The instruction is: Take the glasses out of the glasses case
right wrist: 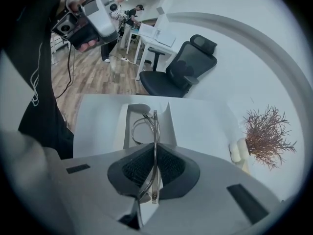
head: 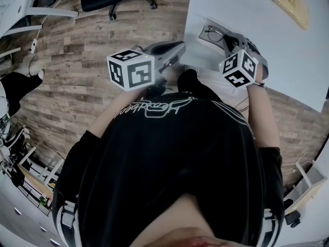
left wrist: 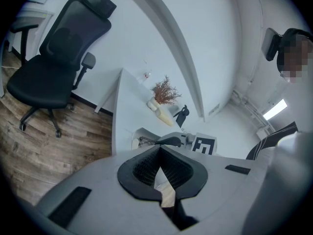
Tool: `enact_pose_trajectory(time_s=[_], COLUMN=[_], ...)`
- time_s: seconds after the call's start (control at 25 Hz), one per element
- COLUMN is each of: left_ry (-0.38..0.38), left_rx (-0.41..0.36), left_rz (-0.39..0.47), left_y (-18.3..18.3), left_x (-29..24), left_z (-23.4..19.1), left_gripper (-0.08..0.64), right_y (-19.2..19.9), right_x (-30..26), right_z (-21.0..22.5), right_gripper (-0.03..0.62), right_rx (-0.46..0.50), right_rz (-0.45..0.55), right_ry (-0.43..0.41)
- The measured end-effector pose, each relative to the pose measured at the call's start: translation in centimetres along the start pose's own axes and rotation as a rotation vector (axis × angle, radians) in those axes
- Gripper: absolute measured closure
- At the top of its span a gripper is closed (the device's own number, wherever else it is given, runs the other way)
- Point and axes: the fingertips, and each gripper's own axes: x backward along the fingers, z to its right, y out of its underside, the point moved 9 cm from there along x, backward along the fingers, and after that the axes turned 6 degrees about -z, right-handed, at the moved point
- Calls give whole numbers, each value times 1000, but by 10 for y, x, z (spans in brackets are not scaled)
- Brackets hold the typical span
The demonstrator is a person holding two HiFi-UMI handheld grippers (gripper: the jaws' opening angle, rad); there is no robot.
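One grip: my right gripper (right wrist: pixel 154 153) pinches the glasses (right wrist: pixel 155 131).
My left gripper (left wrist: pixel 160 156): jaws together, empty.
Risk: thin frame slips, I judge, onto glasses case (right wrist: pixel 169 124).

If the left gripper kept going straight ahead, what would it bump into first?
The left gripper would probably meet the right gripper first; it holds the glasses over the glasses case. Depth is unclear, so it might pass beside it.
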Motion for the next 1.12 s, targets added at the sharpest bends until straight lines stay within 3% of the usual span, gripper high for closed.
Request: enact_pose_trajectory(time_s=[0.56,1.12], left_ry=[24,84], left_rx=[-38,-139], left_rz=[20,50], left_y=[-1,28], left_x=[16,71], left_z=[15,50], left_gripper=[554,554], right_y=[-7,-25], right_x=[38,135], right_z=[1,-57], right_gripper=[572,572], right_rx=[-81,-349], right_rz=[57,235], right_ry=[71,195])
